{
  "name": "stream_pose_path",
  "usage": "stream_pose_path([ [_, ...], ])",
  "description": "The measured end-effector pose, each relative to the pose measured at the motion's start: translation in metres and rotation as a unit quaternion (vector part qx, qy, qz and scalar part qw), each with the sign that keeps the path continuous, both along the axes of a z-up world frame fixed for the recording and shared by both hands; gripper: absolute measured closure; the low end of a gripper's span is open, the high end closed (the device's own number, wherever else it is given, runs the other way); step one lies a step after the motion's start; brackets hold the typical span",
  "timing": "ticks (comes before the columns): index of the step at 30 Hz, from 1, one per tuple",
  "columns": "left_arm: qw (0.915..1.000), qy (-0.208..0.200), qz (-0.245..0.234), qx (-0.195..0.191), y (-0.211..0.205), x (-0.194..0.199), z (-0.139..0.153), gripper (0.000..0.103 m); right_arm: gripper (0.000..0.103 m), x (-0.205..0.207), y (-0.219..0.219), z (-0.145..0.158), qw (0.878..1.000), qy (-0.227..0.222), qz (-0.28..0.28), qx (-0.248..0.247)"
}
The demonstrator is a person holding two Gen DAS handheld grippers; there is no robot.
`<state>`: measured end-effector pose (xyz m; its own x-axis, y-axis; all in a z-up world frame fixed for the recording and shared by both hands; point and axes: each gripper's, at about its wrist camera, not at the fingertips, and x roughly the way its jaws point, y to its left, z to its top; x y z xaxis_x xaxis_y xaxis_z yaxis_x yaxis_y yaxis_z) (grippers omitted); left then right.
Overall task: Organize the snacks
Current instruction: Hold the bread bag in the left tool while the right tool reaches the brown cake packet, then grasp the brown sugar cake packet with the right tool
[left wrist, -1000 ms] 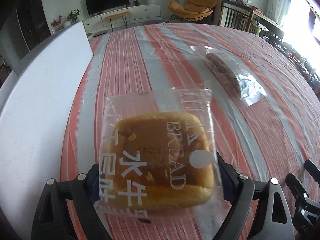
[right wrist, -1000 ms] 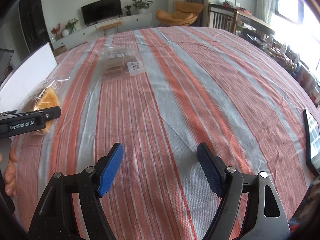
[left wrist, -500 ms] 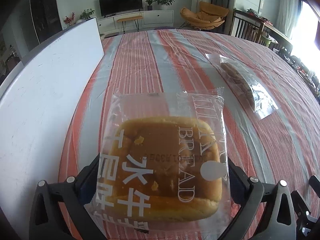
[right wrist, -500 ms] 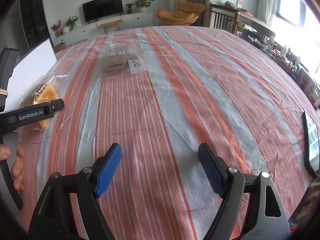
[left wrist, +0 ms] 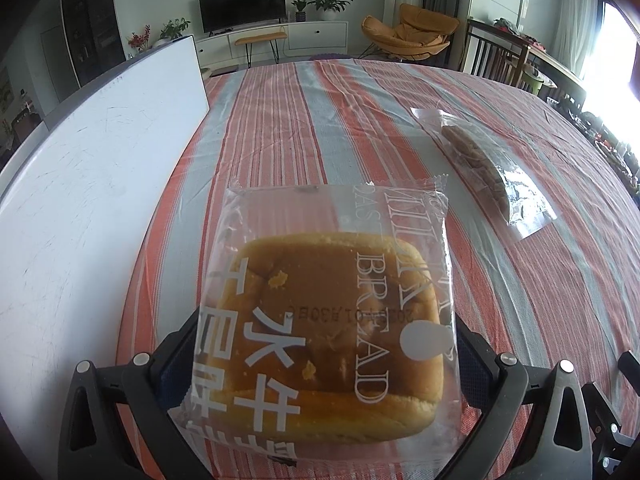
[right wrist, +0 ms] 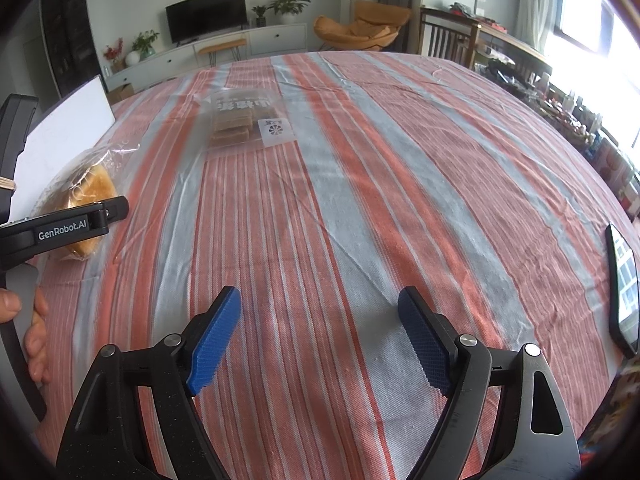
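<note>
Swinging leftward over the last second, carried the bread packet (left wrist: 328, 320) above the striped tablecloth (left wrist: 280, 120) and nearer the white board (left wrist: 92, 184) along the table's left side. Kept the left gripper (left wrist: 324, 344) clamped on it throughout: pads pressed against both sides of the wrapper, far end of the pack sticking out ahead. Saw the board fill far more of the left wrist view than a second before, and the biscuit packet (left wrist: 480, 160) sit off to the right, well apart.

Looked like a carry in mid-flight: one snack picked up, not yet set down, drop spot probably on or beside that board, though could not tell for sure. Held roughly level, fingers pointing forward along the table, packet lying flat between them and, judged from the right wrist view, raised off the cloth.

Left the right gripper (right wrist: 320, 320) idle: jaws spread wide, nothing between them, hovering low over bare stripes, barely shifted. Left the biscuit packet untouched farther up the cloth, likely next in line. Spotted a dark phone (right wrist: 624, 284) at the right edge, out of the way.
</note>
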<state>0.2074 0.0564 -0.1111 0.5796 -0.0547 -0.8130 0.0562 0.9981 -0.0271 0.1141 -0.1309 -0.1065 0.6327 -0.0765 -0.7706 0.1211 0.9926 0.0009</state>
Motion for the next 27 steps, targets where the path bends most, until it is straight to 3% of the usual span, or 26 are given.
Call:
stream_pose_path([
  [6, 1.0, 0.0, 0.0, 0.0, 0.0, 0.0, 0.0, 0.0, 0.02, 0.001, 0.0, 0.0, 1.0, 0.002, 0.002, 0.002],
  [10, 1.0, 0.0, 0.0, 0.0, 0.0, 0.0, 0.0, 0.0, 0.02, 0.017, -0.009, 0.007, 0.999, 0.002, -0.014, 0.035],
  [15, 1.0, 0.0, 0.0, 0.0, 0.0, 0.0, 0.0, 0.0, 0.02, 0.081, -0.022, 0.04, 0.999, -0.015, -0.004, 0.048],
  [17, 1.0, 0.0, 0.0, 0.0, 0.0, 0.0, 0.0, 0.0, 0.02, 0.121, -0.022, 0.046, 0.998, 0.005, 0.01, 0.054],
  [21, 1.0, 0.0, 0.0, 0.0, 0.0, 0.0, 0.0, 0.0, 0.02, 0.188, -0.011, 0.039, 0.997, 0.048, 0.025, 0.06],
  [24, 1.0, 0.0, 0.0, 0.0, 0.0, 0.0, -0.001, 0.0, 0.02, 0.215, 0.001, 0.03, 0.993, 0.072, 0.034, 0.083],
  [27, 1.0, -0.001, 0.0, 0.0, 0.0, 0.0, -0.001, 0.0, 0.02, 0.225, 0.018, 0.019, 0.994, 0.081, 0.032, 0.062],
])
